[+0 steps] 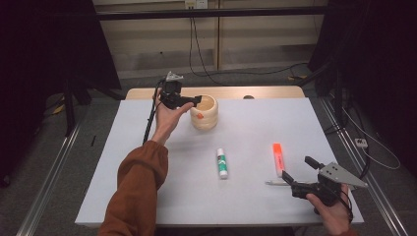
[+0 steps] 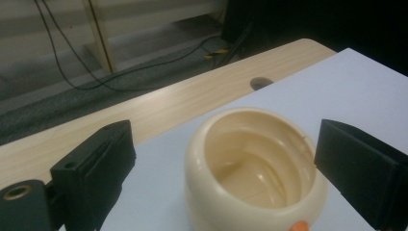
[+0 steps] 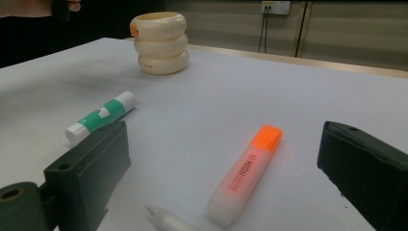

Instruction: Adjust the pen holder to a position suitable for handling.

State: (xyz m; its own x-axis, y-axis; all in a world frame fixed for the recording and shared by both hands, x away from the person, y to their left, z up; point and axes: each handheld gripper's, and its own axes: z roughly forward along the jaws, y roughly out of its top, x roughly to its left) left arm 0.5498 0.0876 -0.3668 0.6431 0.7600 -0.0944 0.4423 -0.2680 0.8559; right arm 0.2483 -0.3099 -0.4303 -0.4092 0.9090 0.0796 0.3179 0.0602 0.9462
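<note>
Left gripper (image 1: 196, 100) poised at the cream cup (image 1: 205, 113); right gripper (image 1: 299, 169) over the orange highlighter (image 1: 278, 158).
Both sets of fingers wide, empty. The cup stands at the bench's 12 o'clock; the left fingers could nudge its rim and tip it.

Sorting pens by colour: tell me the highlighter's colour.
The highlighter is orange, with a brighter orange cap; the right gripper view shows it best.

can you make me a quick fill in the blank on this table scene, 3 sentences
1. The left gripper hovers open over the rim of the cream ____.
2. The right gripper is open near the orange ____, which lies on the white table.
3. The glue stick has a white and ____ body.

Missing words: pen holder; highlighter; green
</note>
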